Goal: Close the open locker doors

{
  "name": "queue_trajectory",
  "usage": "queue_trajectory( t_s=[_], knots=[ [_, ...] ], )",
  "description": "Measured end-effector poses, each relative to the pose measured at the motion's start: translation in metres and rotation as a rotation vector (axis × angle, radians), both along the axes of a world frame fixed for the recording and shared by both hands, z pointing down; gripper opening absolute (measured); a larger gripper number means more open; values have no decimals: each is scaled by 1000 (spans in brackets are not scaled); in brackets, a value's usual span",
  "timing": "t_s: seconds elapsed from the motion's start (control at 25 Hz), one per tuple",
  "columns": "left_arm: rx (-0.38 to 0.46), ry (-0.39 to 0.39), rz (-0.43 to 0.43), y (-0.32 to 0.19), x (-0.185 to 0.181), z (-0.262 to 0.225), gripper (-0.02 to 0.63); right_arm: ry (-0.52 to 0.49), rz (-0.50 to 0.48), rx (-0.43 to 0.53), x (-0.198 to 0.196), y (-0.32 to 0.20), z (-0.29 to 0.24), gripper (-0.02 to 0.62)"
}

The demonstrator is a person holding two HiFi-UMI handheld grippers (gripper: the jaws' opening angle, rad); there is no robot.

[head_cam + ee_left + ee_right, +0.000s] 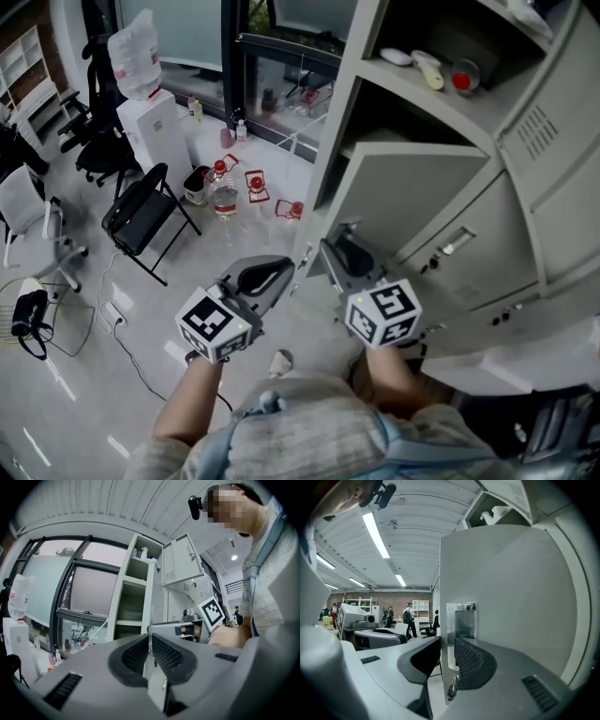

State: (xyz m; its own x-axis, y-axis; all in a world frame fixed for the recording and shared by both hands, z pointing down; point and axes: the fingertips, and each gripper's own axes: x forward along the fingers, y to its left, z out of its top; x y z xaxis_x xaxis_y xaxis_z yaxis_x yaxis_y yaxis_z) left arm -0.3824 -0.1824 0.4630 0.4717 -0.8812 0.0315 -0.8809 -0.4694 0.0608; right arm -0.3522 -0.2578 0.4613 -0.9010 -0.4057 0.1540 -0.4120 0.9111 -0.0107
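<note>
A grey locker unit [487,103] fills the right of the head view. One of its doors [422,187] stands swung out toward me. My left gripper [281,272] reaches its free edge from the left; in the left gripper view the thin door edge [157,686] runs between the pads [136,654], which close on it from both sides. My right gripper [339,251] is a little higher on the same door. In the right gripper view it [446,648] straddles the door [506,597] by the metal latch plate [461,630], jaws wide, the left pad [424,660] clear of the edge.
An upper door [180,564] also hangs open. The open shelf [431,70] holds small items. On the floor at left are a black folding chair [141,216], a water dispenser [150,122], bottles [225,192], office chairs [98,155] and cables [122,337].
</note>
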Motion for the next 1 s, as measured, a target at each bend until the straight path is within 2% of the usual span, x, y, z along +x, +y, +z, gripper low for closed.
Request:
queue_trajectory(
  t_s=[0.36,0.6,1.0],
  knots=[
    [-3,0,63,-50,-18,-3,6,-13,24,-5,-25,-28,-6,87],
    [-11,3,76,-67,-24,3,6,9,21,19,-32,-38,-2,75],
    [-2,23,172,-95,-27,-2,6,26,64,46,-42,-48,-7,66]
  ],
)
